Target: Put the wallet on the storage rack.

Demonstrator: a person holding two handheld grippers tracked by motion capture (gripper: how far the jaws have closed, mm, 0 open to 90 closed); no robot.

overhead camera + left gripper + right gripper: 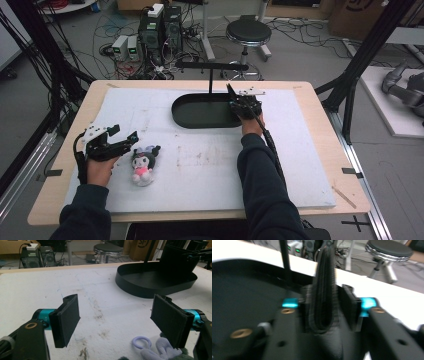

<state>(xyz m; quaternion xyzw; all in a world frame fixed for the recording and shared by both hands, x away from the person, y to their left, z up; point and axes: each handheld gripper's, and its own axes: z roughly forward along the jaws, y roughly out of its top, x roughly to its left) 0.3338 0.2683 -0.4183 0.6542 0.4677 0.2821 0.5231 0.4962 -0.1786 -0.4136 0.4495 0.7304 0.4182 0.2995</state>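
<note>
A small plush toy (pixel 143 165) with black ears and a pink body lies on the white mat, just right of my left gripper (pixel 125 132). That gripper is open with nothing between its pads (pixel 116 322); the toy's lilac ring (pixel 141 342) and grey ear (pixel 162 350) lie low beside the right-hand pad. My right gripper (pixel 239 102) is shut on a flat black ribbed piece (pixel 324 285), held upright over the right end of a black oval tray (pixel 200 112). The left gripper view shows the same piece as a dark rectangle (pixel 177 258).
A thin black post (pixel 210 80) with a crossbar rises from the tray's far side. The white mat (pixel 210 170) covers most of the wooden table. Beyond the far edge stand a round stool (pixel 248 32), computer boxes (pixel 160 27) and tangled cables.
</note>
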